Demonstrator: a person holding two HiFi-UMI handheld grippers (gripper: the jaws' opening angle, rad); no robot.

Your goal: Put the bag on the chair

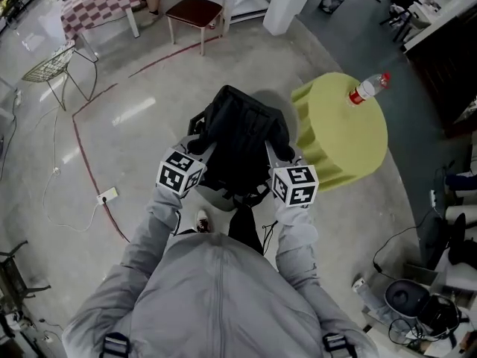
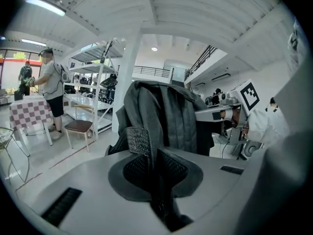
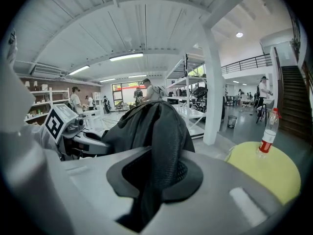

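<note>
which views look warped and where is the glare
Left gripper view and right gripper view: fisheye, black corners, ceiling lines bowed, bag dim against the bright background. Head view: pale glare streaks on the floor at left. Left gripper view: lamp blown out.

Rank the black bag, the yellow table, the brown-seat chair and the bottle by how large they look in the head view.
1. The black bag and the yellow table look about alike. The bag is nearer the camera, so I do not rank them.
2. The brown-seat chair.
3. The bottle.
</note>
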